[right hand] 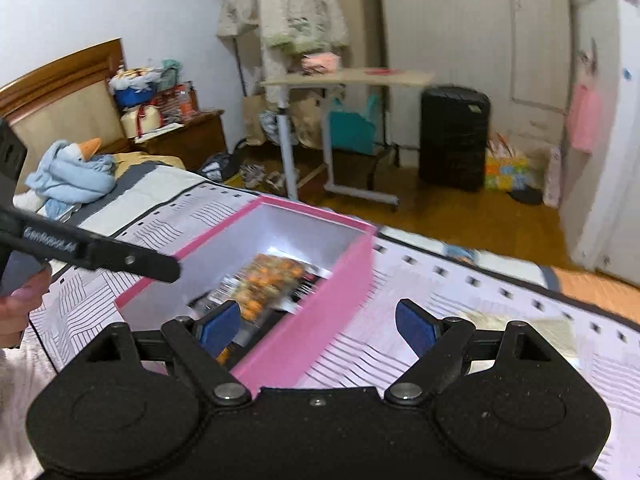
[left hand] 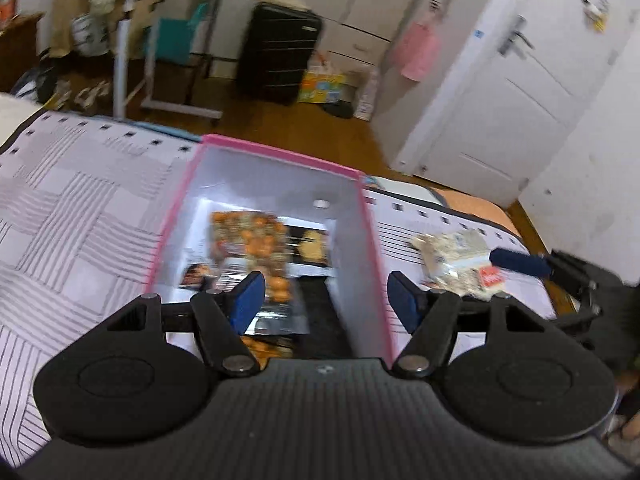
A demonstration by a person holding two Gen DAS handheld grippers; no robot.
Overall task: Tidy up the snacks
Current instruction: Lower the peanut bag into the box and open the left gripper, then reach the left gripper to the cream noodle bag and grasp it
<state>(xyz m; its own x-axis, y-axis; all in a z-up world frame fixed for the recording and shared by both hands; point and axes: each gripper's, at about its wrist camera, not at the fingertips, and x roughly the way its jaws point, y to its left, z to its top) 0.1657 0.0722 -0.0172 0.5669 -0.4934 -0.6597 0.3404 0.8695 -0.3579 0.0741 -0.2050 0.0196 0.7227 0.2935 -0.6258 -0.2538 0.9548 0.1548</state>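
Note:
A pink box (left hand: pixel 376 248) with a white inside sits on the striped bed sheet (left hand: pixel 80 216); it also shows in the right wrist view (right hand: pixel 320 312). Several snack packets lie in it, an orange-printed one (left hand: pixel 256 248) on top, also seen from the right wrist (right hand: pixel 268 280). My left gripper (left hand: pixel 326 300) is open and empty over the box's near end. A silver-and-white snack packet (left hand: pixel 456 260) lies on the sheet right of the box. My right gripper (right hand: pixel 318 326) is open and empty above the box's right wall, and its blue pad (left hand: pixel 520 262) reaches over that packet.
The bed's far edge drops to a wooden floor (left hand: pixel 312 128). Beyond stand a black suitcase (left hand: pixel 280 56), a rolling side table (right hand: pixel 344 80) and white wardrobe doors (left hand: pixel 520 80). A blue cloth with a toy goose (right hand: pixel 76 172) lies near the headboard.

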